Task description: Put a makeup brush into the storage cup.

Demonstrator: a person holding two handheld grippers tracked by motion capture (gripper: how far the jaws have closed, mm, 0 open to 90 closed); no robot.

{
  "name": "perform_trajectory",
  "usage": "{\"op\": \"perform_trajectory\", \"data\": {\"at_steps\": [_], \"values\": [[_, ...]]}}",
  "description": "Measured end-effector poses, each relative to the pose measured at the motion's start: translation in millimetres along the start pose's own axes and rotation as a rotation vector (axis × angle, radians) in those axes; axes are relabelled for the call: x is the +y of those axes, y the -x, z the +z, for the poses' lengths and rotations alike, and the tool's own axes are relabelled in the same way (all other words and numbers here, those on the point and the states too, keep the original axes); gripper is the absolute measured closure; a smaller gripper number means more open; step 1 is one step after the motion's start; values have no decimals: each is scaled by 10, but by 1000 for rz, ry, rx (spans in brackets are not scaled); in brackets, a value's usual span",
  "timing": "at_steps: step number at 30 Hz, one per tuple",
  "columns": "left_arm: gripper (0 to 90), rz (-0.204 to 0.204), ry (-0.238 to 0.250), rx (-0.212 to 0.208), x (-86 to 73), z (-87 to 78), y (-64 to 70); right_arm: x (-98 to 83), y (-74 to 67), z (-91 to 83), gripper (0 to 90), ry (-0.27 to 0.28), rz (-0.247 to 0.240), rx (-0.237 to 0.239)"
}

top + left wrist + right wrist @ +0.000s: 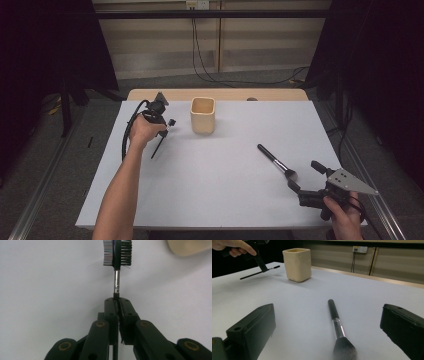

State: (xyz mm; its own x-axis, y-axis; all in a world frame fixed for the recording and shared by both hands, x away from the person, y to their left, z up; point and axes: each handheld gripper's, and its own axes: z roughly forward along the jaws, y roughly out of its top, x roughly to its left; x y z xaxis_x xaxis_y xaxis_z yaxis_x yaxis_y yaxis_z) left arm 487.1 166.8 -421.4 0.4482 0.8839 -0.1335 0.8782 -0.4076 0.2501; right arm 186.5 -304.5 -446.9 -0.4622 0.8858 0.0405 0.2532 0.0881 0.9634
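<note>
Item one: a slim black comb-and-brush tool with a metal neck [117, 255], clamped by its handle in my left gripper [169, 123], jaws closed on it, carried clear of the white table [220, 200] near the far left corner, probably bound for the cup. Item two: a cream square ceramic cup [203, 115] by the far edge; its inside I could not see. Item three: a black-handled powder brush [275, 161], flat near the right edge, between the open jaws of my right gripper [300, 177], untouched.

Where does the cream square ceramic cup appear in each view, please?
High view: cream square ceramic cup at upper centre of the white table.
Left gripper view: its edge in the top right corner.
Right gripper view: upper left.
Shared landmark: the white table.
</note>
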Motion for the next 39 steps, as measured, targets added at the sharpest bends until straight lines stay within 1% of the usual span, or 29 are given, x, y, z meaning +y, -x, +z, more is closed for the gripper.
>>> {"op": "perform_trajectory", "data": {"at_steps": [1, 2, 4, 5, 7, 8, 10, 11, 12, 13, 14, 15, 17, 18, 20, 22, 23, 25, 26, 29, 31, 32, 33, 34, 36, 37, 39], "values": [[860, 0, 21, -3, -6, -18, 3, 0, 0, 2, 0, 1, 3, 0], [860, 4, 31, -3, -9, -46, 1, 0, 0, 4, 0, -2, 3, -1], [860, 3, 60, -17, -22, -87, -6, 2, -8, 7, 0, 0, 8, 0], [860, 4, 65, -19, -30, -110, -15, 1, -6, 6, 0, -1, 0, 2], [860, 1, 81, -20, -45, -130, -20, 2, -10, 6, 0, 0, 3, 2], [860, 2, 100, -24, -57, -143, -25, 2, -8, 5, 0, 0, 3, 3], [860, -1, 121, -30, -73, -163, -23, 1, -3, 3, 0, -1, -1, 1], [860, 5, 121, -33, -77, -173, -27, 1, -2, 3, 0, -1, 0, 0], [860, -3, 135, -40, -87, -178, -26, 1, -2, 4, 0, 0, 1, 0], [860, 4, 142, -39, -94, -182, -30, 2, -3, 5, 0, 0, 2, 0], [860, 3, 146, -42, -101, -181, -27, 4, -10, 8, 0, 0, 10, -1], [860, 3, 154, -37, -109, -183, -27, 4, -10, 9, 0, 1, 8, 0], [860, -1, 174, -42, -129, -194, -38, 4, -10, 6, 0, 0, 5, 3], [860, -9, 187, -40, -138, -191, -36, 3, -6, 5, 0, 0, 0, 3], [860, -1, 198, -42, -155, -209, -49, 3, -4, 3, 0, 1, 4, 0], [860, -10, 217, -54, -171, -216, -47, 3, -4, 3, 0, 4, 10, -2], [860, -9, 230, -51, -178, -223, -47, 3, -4, 3, 0, 4, 11, -1], [860, -12, 264, -64, -197, -238, -48, 3, -4, 3, 0, 4, 10, -1], [860, -6, 275, -59, -207, -245, -48, 3, -4, 3, 0, 4, 8, -1], [860, -3, 310, -68, -247, -264, -50, 4, -6, 4, 0, 5, 9, -1], [860, 6, 325, -76, -266, -266, -44, 3, -5, 5, 0, 4, 9, -1], [860, 21, 332, -78, -276, -271, -45, 3, -5, 6, 0, 5, 9, -2], [860, 13, 346, -82, -287, -271, -38, 3, -4, 6, 0, 3, 7, -1], [860, 21, 351, -79, -296, -279, -39, 3, -4, 7, 0, 2, 7, -2], [860, 17, 370, -78, -313, -287, -25, 4, -4, 7, 0, 3, 8, -2], [860, 22, 378, -74, -317, -290, -24, 4, -4, 7, 0, 3, 9, -3], [860, 14, 407, -84, -336, -303, -17, 4, -4, 8, 0, 4, 9, -3]]}}
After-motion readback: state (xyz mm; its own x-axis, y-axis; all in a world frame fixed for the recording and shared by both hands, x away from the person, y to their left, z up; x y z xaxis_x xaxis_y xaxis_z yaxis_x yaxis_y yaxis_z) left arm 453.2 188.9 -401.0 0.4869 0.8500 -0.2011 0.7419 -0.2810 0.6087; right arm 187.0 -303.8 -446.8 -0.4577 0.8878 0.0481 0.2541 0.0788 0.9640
